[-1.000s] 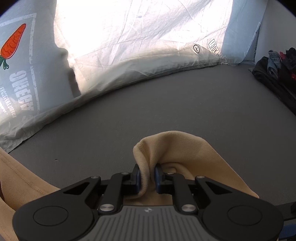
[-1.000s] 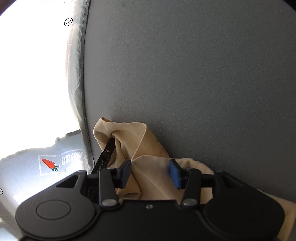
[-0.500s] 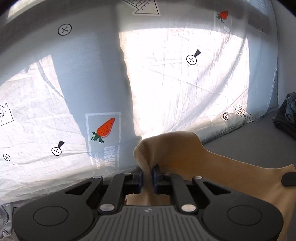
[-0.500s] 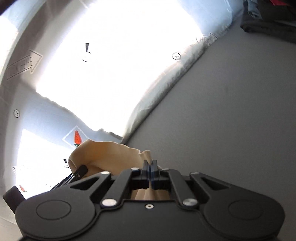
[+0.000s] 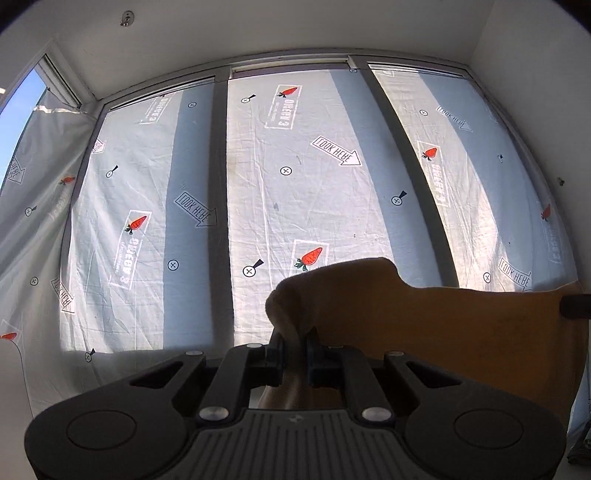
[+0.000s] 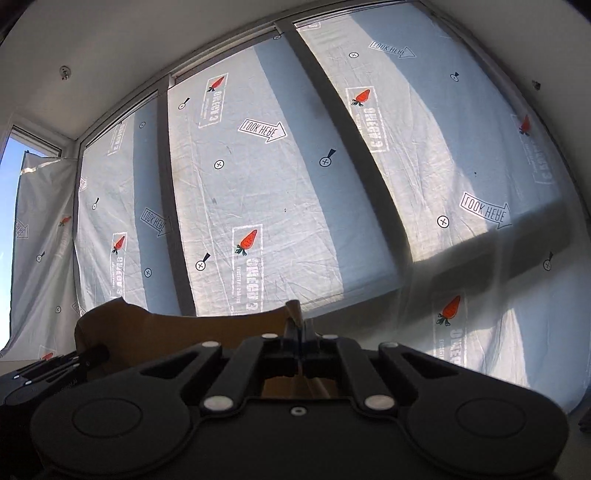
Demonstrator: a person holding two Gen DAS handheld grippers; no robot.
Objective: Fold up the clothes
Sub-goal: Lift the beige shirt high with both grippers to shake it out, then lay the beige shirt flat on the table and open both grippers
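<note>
The printed white sheeting (image 5: 295, 192) is filling most of both wrist views, hanging over the tall window panes and carrying orange carrot logos (image 5: 309, 257) and "look here" arrows. Dark window mullions (image 5: 221, 206) are showing through it as upright bands, and the white ceiling (image 5: 258, 29) is running above them.

The tan garment (image 5: 424, 321) is hanging in the air between my two grippers, its top edge stretching across in front of the sheeting. In the left wrist view it is running from my jaws off to the right; in the right wrist view it is running from my jaws off to the left (image 6: 177, 332).

I am aiming both grippers roughly level and slightly upward at the window wall, side by side. The right one is sitting tilted, so the window is leaning in its view.

My left gripper (image 5: 294, 356) is pinching a bunched fold of the garment, with cloth bulging above the pads. My right gripper (image 6: 300, 349) is pressing its jaws together on a thin edge of the same garment, a small peak of cloth standing up above the fingertips.

In the right wrist view the left gripper (image 6: 55, 369) is showing at the lower left edge, beside the garment's far corner.
</note>
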